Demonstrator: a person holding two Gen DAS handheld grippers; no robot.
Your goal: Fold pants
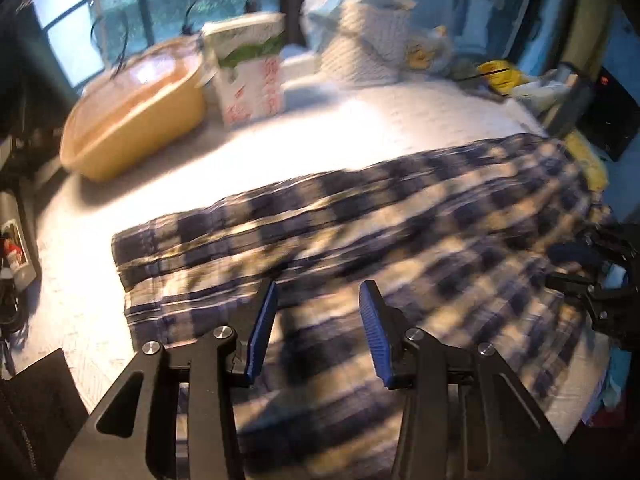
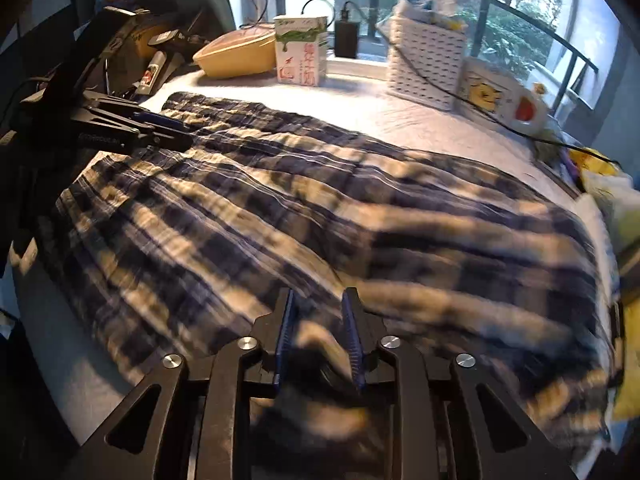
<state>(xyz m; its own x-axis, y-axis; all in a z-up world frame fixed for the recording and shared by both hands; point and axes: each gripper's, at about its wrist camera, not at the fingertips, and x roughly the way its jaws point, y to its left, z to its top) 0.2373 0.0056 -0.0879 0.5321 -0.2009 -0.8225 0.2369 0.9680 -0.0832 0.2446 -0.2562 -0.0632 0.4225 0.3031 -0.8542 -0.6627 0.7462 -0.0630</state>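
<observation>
Navy and cream plaid pants (image 1: 380, 216) lie spread across the white table (image 1: 304, 128); they also fill the right wrist view (image 2: 320, 208). My left gripper (image 1: 318, 296) is open and empty, just above the near edge of the pants by the leg cuffs (image 1: 140, 264). It shows at the left of the right wrist view (image 2: 160, 130). My right gripper (image 2: 319, 300) has its jaws partly apart with a bunch of plaid cloth between them at the waist end. It shows at the right edge of the left wrist view (image 1: 592, 276). Both views are motion-blurred.
A yellow lidded tub (image 1: 132, 120), a white carton with red print (image 1: 252, 80) and a white perforated basket (image 2: 428, 60) stand along the far side by the window. A black cable (image 2: 480, 108) crosses the table. Clutter sits at the left (image 2: 152, 68) and right (image 1: 504, 74).
</observation>
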